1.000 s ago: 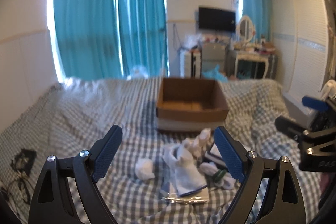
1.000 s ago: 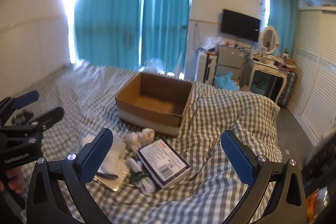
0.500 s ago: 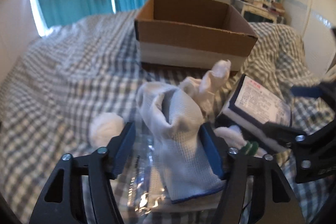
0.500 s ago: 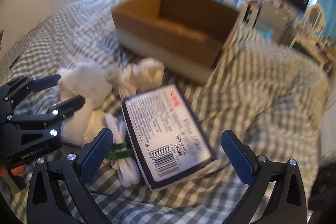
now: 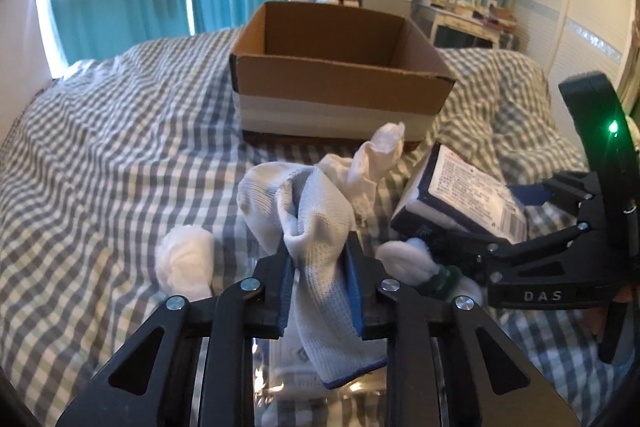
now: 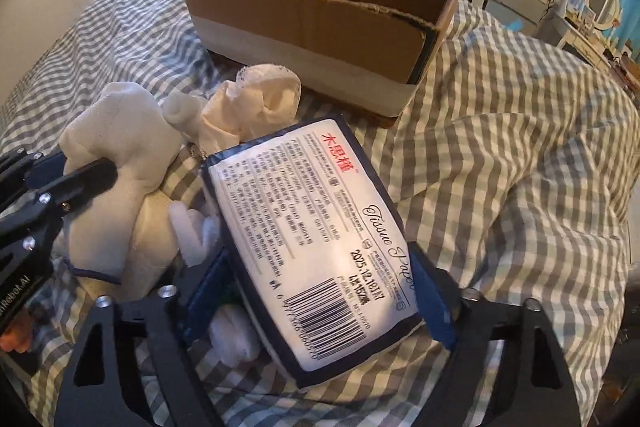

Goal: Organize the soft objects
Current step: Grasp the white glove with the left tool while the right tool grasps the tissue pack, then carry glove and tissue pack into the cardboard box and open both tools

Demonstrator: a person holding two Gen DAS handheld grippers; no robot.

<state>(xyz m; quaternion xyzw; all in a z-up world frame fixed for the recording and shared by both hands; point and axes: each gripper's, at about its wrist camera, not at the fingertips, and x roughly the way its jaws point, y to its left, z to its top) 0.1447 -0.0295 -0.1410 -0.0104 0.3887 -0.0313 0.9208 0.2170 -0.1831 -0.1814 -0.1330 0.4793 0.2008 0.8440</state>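
My left gripper (image 5: 320,281) is shut on a white knit sock (image 5: 316,227) with a blue cuff, on the checked bed; it also shows in the right wrist view (image 6: 120,163). My right gripper (image 6: 320,291) is shut on a dark-edged tissue paper pack (image 6: 304,227), seen from the left wrist too (image 5: 460,195). An open brown cardboard box (image 5: 340,83) stands just behind the pile (image 6: 312,15). A cream lacy cloth (image 6: 256,99) and a white rolled sock (image 5: 186,259) lie near the grippers.
More white socks, one with a green band (image 5: 440,277), lie under the pack. A clear plastic wrapper (image 5: 288,379) lies under my left gripper. The checked bedspread (image 6: 512,163) bunches up on the right. Curtains, dresser and wardrobe stand beyond the bed.
Both grippers came down onto the pile. The left one closed on the white sock and the right one closed on the tissue pack.
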